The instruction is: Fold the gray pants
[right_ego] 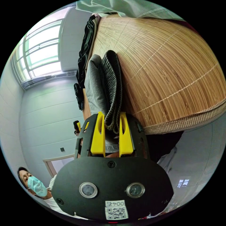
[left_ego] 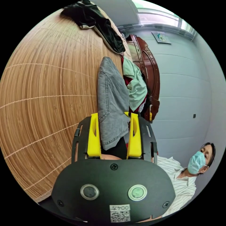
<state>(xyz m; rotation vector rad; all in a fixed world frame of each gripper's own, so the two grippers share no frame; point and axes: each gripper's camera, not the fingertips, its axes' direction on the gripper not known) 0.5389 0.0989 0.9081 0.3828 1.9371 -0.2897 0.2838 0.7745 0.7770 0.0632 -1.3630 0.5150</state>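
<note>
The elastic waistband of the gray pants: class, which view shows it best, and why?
The right gripper view: the ribbed waistband runs edge-on between the right gripper jaws. The left gripper view shows the gray pants from their stitched hem end, between the left gripper jaws.

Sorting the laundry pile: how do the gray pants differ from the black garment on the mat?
The gray pants are faded denim with visible seam stitching; the black garment is dark with a pale edge. The pants sit between the jaws of the left gripper and right gripper; the black garment lies loose, away from both. The pants look folded, the black garment crumpled. Both rest on the bamboo mat.
</note>
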